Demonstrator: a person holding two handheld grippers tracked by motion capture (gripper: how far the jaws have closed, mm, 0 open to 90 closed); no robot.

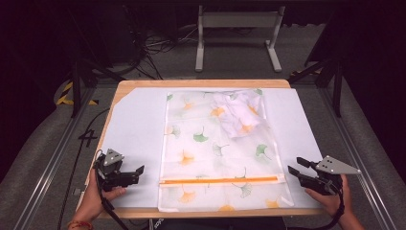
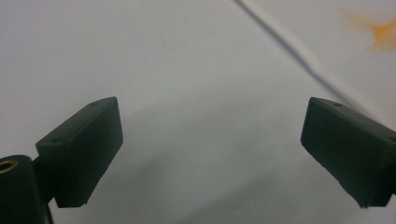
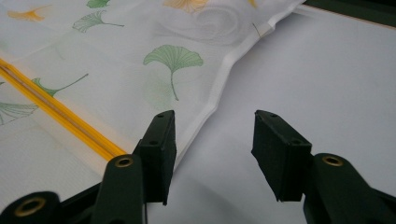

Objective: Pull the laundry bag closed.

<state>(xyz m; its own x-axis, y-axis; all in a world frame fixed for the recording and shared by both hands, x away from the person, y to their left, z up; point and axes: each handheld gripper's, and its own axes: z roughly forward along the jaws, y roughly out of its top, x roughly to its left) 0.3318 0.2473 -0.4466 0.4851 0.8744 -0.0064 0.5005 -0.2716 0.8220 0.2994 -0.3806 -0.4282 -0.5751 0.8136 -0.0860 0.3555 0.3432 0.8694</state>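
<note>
A translucent zip bag point(image 1: 215, 143) printed with green and orange ginkgo leaves lies flat in the middle of the table, its orange zipper strip point(image 1: 220, 180) near the front. A crumpled white cloth point(image 1: 239, 112) sits inside it at the far right. My left gripper point(image 1: 140, 172) rests open on the white sheet, left of the bag's edge point(image 2: 299, 51), holding nothing. My right gripper point(image 1: 293, 167) stands open at the bag's right side. Its jaws sit just off the bag's edge point(image 3: 219, 88), near the orange zipper strip point(image 3: 65, 121).
A white sheet point(image 1: 134, 129) covers a wooden tabletop point(image 1: 201, 83). Beyond the table a metal stand point(image 1: 237, 36) and loose cables point(image 1: 153, 48) lie on the grey floor. Black frame legs point(image 1: 330, 76) stand at the table's far corners.
</note>
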